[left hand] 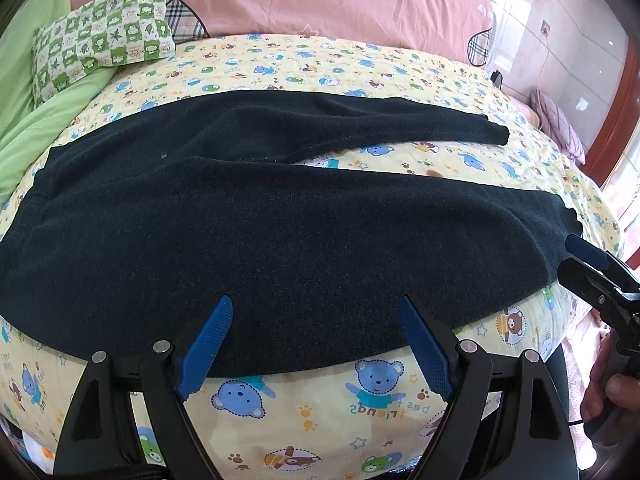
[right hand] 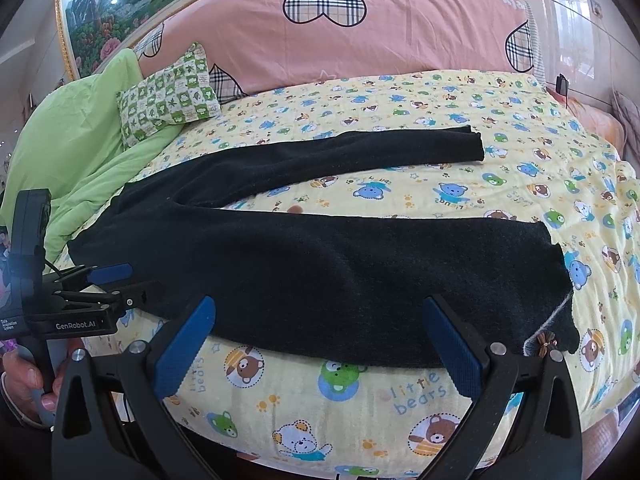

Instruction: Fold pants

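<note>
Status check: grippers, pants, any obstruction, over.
Left gripper open, right gripper open, both at near edge, holding nothing. Black pants flat on bear-print quilt, legs spread, unfolded. Nothing lying on them.

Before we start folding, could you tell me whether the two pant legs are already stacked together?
No, the pants lie spread with both legs apart, yellow bedsheet showing between them.

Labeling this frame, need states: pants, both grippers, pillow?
pants: unfolded, flat on the bed, legs spread apart
left gripper: open, at the pants' near edge, holding nothing
right gripper: open, at the near edge, holding nothing
pillow: leaning against the pink bedding
</note>
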### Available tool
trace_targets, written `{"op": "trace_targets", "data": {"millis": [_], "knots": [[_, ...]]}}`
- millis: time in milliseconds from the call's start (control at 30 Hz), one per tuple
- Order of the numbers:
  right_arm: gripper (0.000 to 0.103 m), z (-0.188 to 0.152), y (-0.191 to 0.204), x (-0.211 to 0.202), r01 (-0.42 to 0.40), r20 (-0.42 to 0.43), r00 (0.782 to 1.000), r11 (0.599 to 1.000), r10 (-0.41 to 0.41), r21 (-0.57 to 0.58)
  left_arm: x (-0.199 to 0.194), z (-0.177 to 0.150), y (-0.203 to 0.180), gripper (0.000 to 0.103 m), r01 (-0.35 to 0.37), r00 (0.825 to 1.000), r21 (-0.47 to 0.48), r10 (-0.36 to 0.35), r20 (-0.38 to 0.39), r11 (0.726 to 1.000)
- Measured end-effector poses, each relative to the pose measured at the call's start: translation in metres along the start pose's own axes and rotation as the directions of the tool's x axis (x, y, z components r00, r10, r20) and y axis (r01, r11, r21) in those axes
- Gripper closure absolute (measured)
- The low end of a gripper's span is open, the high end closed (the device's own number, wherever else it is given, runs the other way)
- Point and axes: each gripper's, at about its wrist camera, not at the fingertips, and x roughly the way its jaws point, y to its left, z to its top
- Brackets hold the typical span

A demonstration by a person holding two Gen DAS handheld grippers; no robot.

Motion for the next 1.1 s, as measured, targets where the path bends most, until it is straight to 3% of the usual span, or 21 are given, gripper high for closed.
{"op": "trace_targets", "data": {"millis": [1100], "knots": [[0.000, 0.0043, -0.0012, -0.0001, -0.017, 0.006, 1.000, 1.000, 0.017, 0.024, -0.0013, 0.0055, 0.0052, 0.017, 0.022, 1.000, -0.007, -0.022, -0.003, 1.000]]}}
